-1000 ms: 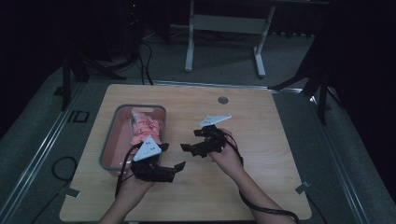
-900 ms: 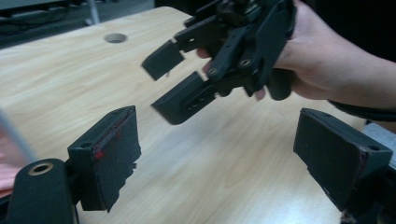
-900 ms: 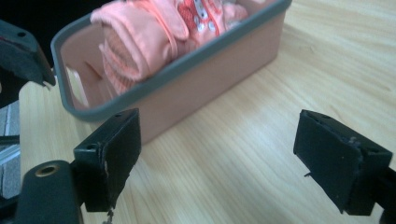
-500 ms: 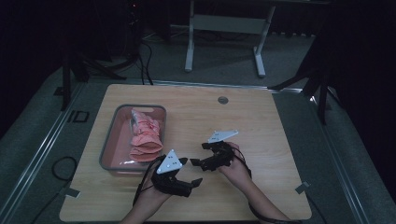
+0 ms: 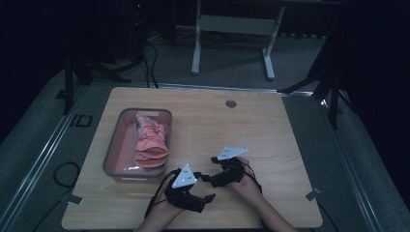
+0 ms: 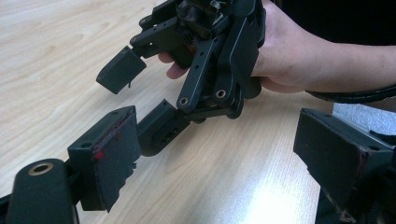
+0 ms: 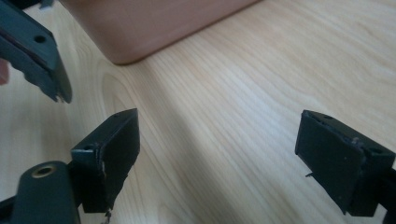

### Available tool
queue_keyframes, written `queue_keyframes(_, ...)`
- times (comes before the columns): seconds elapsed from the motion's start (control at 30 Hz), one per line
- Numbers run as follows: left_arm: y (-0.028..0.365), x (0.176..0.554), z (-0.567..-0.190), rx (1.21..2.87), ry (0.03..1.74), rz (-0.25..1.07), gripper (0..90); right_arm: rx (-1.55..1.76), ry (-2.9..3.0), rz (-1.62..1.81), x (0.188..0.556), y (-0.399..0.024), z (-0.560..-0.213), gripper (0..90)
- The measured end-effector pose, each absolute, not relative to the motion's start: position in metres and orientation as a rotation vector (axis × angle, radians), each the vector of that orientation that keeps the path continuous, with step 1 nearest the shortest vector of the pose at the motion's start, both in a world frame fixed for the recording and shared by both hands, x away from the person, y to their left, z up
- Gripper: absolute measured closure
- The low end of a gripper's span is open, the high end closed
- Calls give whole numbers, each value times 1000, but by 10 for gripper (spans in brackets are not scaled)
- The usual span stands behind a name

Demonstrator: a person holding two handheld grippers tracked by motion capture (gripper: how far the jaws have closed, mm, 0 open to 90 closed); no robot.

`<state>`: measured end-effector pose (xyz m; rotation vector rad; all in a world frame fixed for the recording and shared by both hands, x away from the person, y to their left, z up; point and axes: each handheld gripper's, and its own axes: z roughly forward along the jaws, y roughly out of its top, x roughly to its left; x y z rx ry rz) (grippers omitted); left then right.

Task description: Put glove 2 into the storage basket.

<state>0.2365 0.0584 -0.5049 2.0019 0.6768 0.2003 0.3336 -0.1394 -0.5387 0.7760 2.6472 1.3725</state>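
Observation:
A grey-rimmed tray point(image 5: 112, 145) stands on the left half of the wooden table, and a folded pink cloth point(image 5: 150, 142) lies inside it. My left gripper point(image 5: 207, 197) rests low near the table's front edge, open, nothing between its jaws point(image 6: 224, 163). My right gripper point(image 5: 209, 169) sits just right of it, pointing left toward the tray, open and holding nothing point(image 7: 224, 156). In the left gripper view the right gripper point(image 6: 140, 93) and the hand holding it are close ahead. The tray's pink wall point(image 7: 154, 23) shows in the right gripper view, beyond bare tabletop.
A small round grommet point(image 5: 231, 103) is set in the table near its far edge. A white desk frame point(image 5: 232, 34) stands on the floor beyond the table. Cables trail from both grippers. One left gripper finger point(image 7: 39, 56) reaches into the right gripper view.
Both grippers have pulled back from the tray toward the table's front edge and ended close together. The pink cloth stays in the tray.

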Motion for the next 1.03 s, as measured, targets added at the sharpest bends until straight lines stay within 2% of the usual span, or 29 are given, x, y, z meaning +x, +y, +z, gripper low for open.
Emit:
queue_keyframes(0.63,53,238,-530,2038,660,193,146,800,2568,1393,326,-170,-551,136)
queue_keyframes(1.03,55,238,-534,2036,664,178,147,807,2564,1368,328,-171,-553,135)
